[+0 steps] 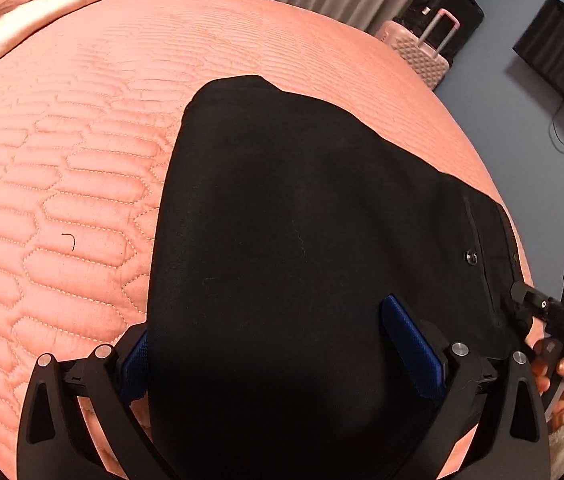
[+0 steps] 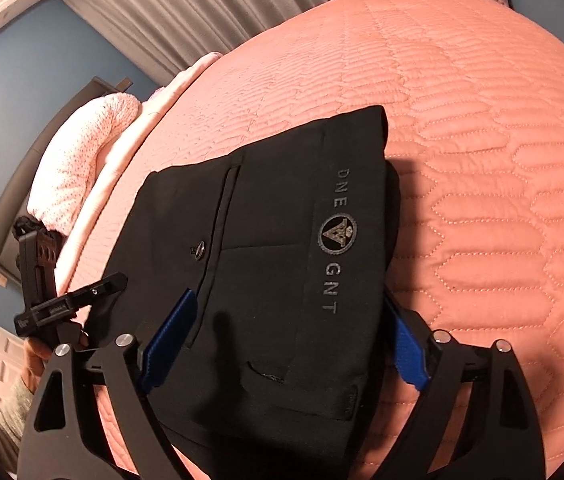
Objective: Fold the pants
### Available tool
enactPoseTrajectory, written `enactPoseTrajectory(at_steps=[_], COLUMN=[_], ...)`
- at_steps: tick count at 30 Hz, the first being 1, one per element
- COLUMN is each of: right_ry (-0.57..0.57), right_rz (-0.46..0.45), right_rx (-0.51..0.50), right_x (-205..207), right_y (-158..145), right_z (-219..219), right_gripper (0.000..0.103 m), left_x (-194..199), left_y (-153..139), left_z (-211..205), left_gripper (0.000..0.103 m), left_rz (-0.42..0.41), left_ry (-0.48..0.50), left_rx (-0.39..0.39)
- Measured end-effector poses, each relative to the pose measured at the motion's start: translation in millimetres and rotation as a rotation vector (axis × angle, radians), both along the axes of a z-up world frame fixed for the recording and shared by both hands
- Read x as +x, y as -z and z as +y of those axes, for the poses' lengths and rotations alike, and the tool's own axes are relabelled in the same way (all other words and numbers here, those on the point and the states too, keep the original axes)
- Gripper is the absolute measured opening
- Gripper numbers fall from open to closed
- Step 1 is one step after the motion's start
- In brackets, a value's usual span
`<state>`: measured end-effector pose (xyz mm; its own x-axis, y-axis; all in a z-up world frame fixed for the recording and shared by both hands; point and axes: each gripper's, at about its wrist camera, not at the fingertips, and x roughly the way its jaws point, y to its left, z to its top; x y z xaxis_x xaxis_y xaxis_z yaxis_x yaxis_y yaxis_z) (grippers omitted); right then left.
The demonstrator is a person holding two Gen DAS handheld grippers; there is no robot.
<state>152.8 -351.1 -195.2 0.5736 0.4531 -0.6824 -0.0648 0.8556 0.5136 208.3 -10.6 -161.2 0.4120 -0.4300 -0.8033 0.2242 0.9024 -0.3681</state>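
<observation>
Both your grippers, left [image 1: 282,360] and right [image 2: 282,340], have their jaws wide apart around the black pants [image 2: 266,248] on the pink bed cover [image 2: 482,160].

One pair of black fabric pants [image 1: 302,240] lies folded on the one bed with a salmon-pink quilted cover [image 1: 62,160]. One metal snap button [image 2: 199,249] and one round grey logo [image 2: 337,233] show on the pants. Two black hand-held grippers with blue finger pads are present, the left hand-held gripper [image 1: 278,344] and the right hand-held gripper [image 2: 282,344], each standing at the near edge of the pants. Beyond the bed's far edge stand two suitcases: one pink hard-shell suitcase [image 1: 422,54] and one black suitcase [image 1: 448,4] behind it. One white knitted pillow [image 2: 82,160] rests at the bed's left side.
</observation>
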Motion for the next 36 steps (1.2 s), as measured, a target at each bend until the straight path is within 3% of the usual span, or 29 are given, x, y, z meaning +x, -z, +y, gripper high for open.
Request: enactPoseTrajectory(at_steps=[1,2,5,8,11,14,17,19,22,25,28,31,32,33,34,35,36], right_ry=[0.000,0.000,-0.010,-0.018,-0.025,-0.045,-0.014,-0.009,-0.027,-0.034,-0.033,0.019,0.041,0.040,0.033,0.026,0.029], right_rz=[-0.002,-0.002,-0.009,-0.028,-0.058,-0.065,0.010,0.025,0.002,-0.019,-0.024,0.048,0.036,0.031,0.017,0.009,-0.004], right_rx=[-0.016,-0.035,-0.087,-0.142,-0.180,-0.202,-0.081,-0.035,-0.083,-0.098,-0.076,0.060,0.084,0.063,0.025,0.045,0.063], right_x=[-1,0,-4,-7,-10,-10,-2,2,-1,-6,-7,-2,-2,-2,-3,-3,-5], right_y=[-1,0,-5,-12,-20,-20,-6,1,-4,-10,-8,12,14,13,10,7,4], right_z=[2,5,11,18,25,28,11,6,11,14,12,-4,-6,-2,3,3,3], right_gripper=[0.076,0.064,0.044,0.036,0.028,0.028,0.043,0.043,0.036,0.029,0.028,0.056,0.057,0.057,0.049,0.033,0.029], left_x=[1,2,2,1,3,8,13,14,13,14,11,12,9,8,9,5,4], left_y=[0,0,-1,-1,-8,-10,-7,-4,-5,-6,-6,-1,1,2,2,3,1], left_z=[-2,-3,-6,-12,-17,-24,-25,-29,-41,-38,-31,-21,-16,-14,-13,-8,-9], left_gripper=[0.098,0.098,0.098,0.093,0.081,0.077,0.080,0.088,0.089,0.084,0.078,0.080,0.082,0.082,0.080,0.080,0.062], left_rz=[0.001,0.000,-0.007,-0.029,-0.060,-0.079,-0.064,-0.060,-0.085,-0.074,-0.073,-0.059,-0.055,-0.053,-0.052,-0.053,-0.058], left_ry=[-0.014,-0.020,-0.037,-0.045,-0.049,-0.043,-0.070,-0.065,-0.057,-0.057,-0.035,-0.044,-0.045,-0.044,-0.050,-0.048,-0.044], left_rx=[0.002,0.007,0.013,0.025,0.035,0.059,0.035,0.041,0.094,0.074,0.045,-0.024,-0.046,-0.061,-0.069,-0.070,-0.072])
